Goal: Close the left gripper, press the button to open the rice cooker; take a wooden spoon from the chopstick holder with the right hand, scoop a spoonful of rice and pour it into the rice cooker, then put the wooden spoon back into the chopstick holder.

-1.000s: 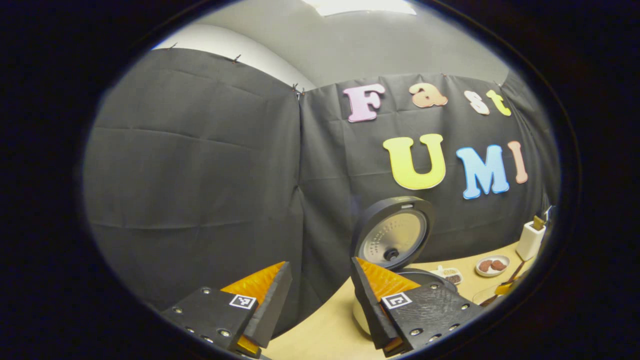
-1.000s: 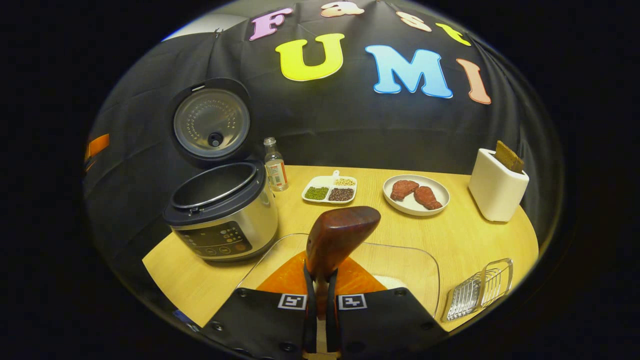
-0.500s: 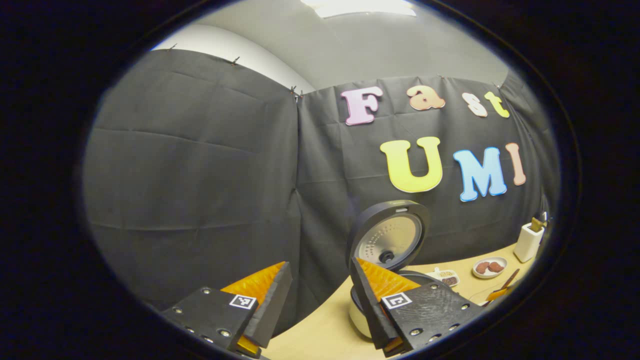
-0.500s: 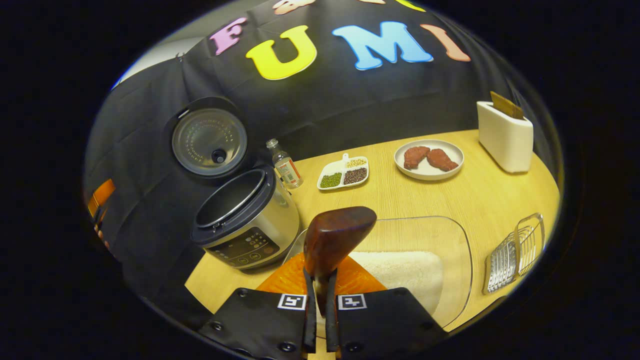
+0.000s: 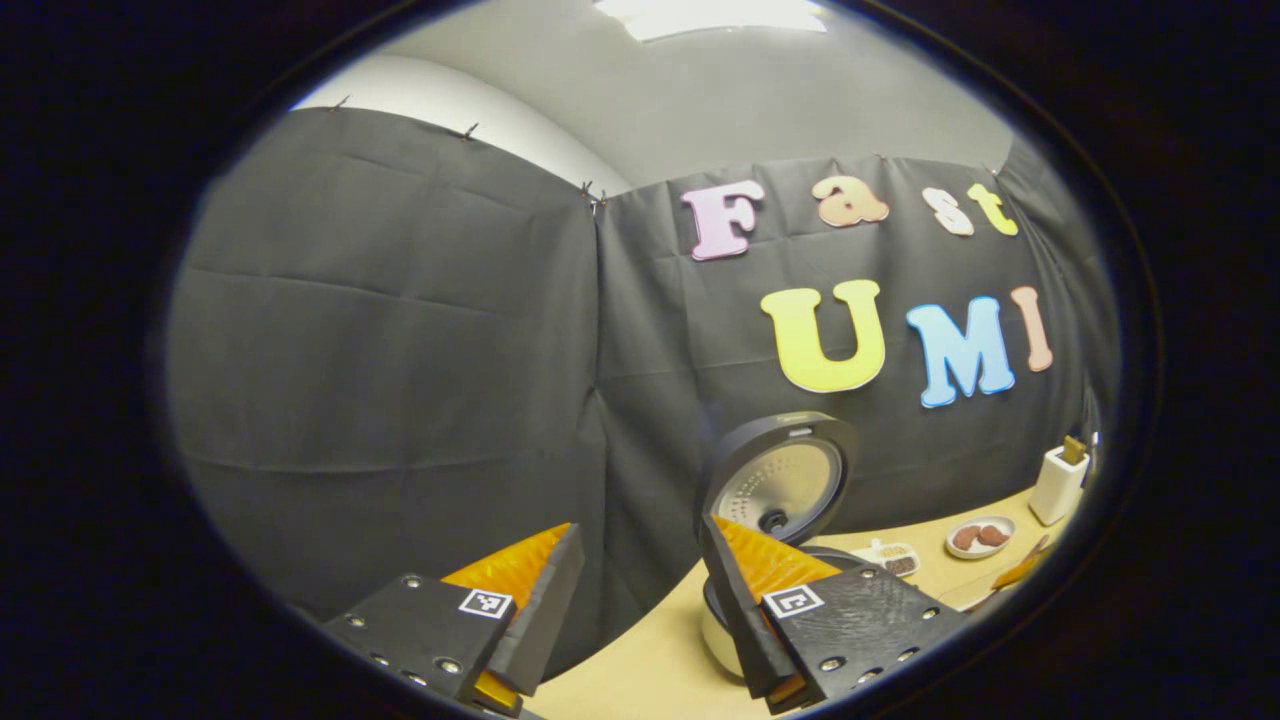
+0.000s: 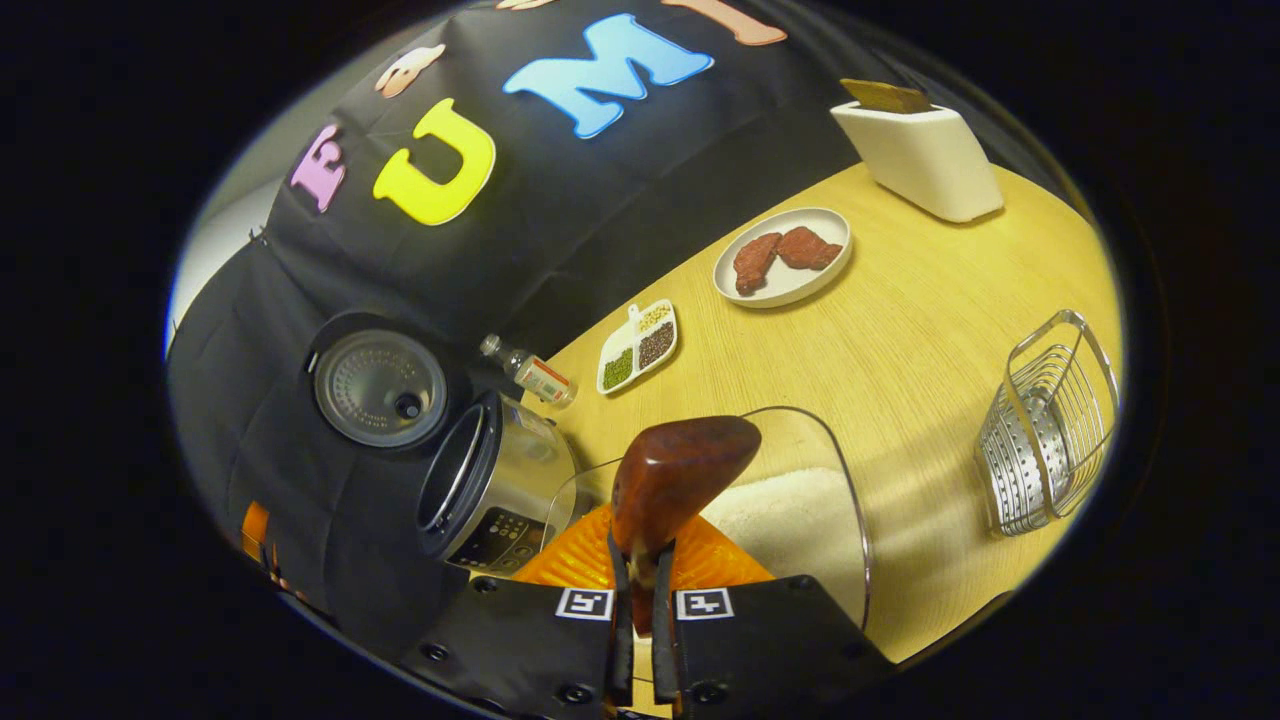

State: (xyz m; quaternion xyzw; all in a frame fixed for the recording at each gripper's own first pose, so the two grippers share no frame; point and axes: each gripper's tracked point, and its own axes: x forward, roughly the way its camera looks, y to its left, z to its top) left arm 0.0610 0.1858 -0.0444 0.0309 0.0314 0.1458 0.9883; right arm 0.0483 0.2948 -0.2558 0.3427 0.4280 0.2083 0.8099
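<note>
Dark reddish-brown wood marks the wooden spoon [image 6: 668, 478], whose handle is pinched between the pressed-together jaws of the right gripper [image 6: 640, 600]; its bowl rises ahead of the jaws, above the clear glass dish [image 6: 850, 520] holding white rice [image 6: 780, 510] at the table's near edge. Just left of the dish stands the silver rice cooker with black rim [image 6: 495, 490], its round lid [image 6: 378, 385] swung up and open at the table's left edge. Beyond it lie a small clear bottle [image 6: 528, 372], a white divided dish of beans [image 6: 638, 346] and a white plate with two pieces of red meat [image 6: 782, 256]. The white chopstick holder [image 6: 920, 150] sits at the far right corner of the light wooden table [image 6: 900, 330], a wire rack [image 6: 1045, 425] near the right edge.

In the left gripper view, the left gripper [image 5: 640, 600] hangs off the table's left edge, jaws spread and empty, the open cooker [image 5: 775, 480] just beyond its right finger.
</note>
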